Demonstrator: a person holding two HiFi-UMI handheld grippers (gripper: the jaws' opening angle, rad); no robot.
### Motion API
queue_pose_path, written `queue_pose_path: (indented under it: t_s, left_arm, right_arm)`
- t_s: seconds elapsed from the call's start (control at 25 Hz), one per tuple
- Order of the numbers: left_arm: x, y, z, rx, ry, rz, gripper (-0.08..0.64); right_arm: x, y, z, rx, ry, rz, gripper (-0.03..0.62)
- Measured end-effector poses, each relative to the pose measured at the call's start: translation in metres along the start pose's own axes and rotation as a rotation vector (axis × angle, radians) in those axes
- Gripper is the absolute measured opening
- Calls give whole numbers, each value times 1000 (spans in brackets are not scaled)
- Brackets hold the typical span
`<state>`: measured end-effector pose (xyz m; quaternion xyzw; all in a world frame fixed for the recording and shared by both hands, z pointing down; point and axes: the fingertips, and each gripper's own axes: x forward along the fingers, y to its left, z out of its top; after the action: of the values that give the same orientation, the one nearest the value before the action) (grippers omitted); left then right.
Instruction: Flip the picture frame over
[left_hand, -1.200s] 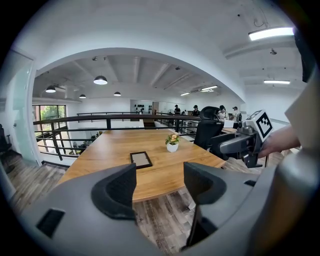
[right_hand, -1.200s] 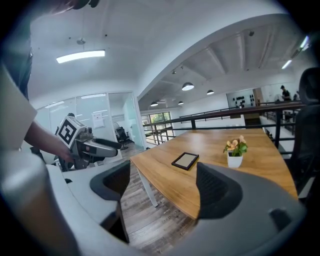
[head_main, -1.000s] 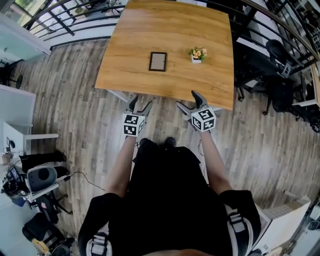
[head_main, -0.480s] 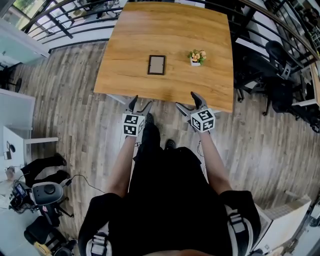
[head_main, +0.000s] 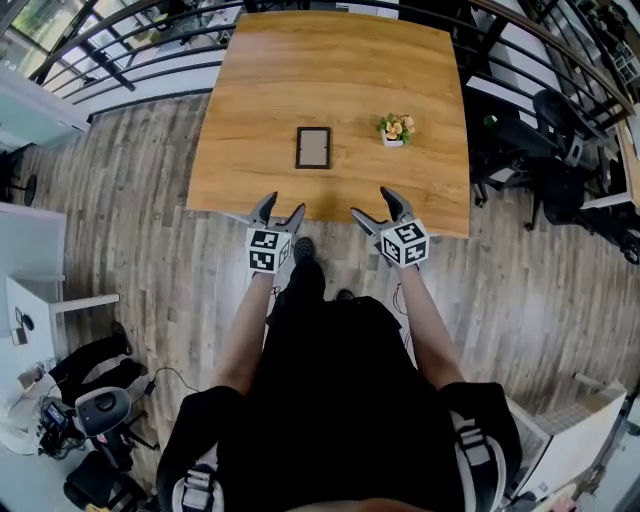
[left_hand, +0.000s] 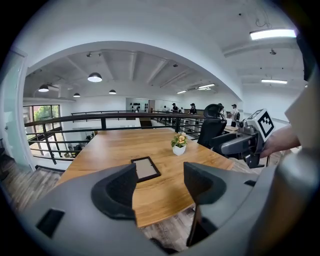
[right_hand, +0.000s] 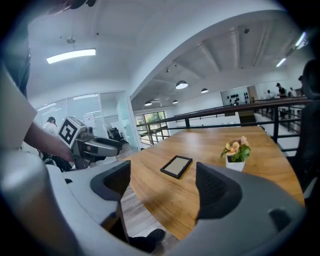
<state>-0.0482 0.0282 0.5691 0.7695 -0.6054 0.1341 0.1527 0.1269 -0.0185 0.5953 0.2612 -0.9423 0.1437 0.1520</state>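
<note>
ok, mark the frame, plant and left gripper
frame (head_main: 312, 147), head view, middle of its inner panel.
plant (head_main: 396, 127), head view, on the flowers.
left gripper (head_main: 281, 206), head view, midway between its fingertips.

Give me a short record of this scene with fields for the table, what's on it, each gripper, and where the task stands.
table: wooden, the person stands at its near edge
picture frame: dark border, lying flat near the table's middle, nothing touching it
flower pot: small white pot with flowers, upright, right of the frame and apart from it
left gripper: jaws apart, empty, by the near table edge, short of the frame
right gripper: jaws apart, empty, by the near table edge
task: flip not yet begun
</note>
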Motion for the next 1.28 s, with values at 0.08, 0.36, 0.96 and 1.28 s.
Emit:
queue_pose_path:
  t_s: [0.08, 0.36, 0.96, 1.28]
  left_arm:
    - [10, 12, 5, 0, 1, -9, 302]
    - [48, 60, 12, -10, 20, -41, 302]
    - [131, 110, 21, -4, 83, -213, 302]
    - [148, 116, 5, -25, 124, -289, 302]
  right_arm:
    - [13, -5, 3, 9, 8, -9, 408]
    - [65, -17, 22, 39, 19, -40, 404]
    - [139, -43, 35, 92, 69, -143, 399]
    - [151, -40, 24, 140, 86, -196, 399]
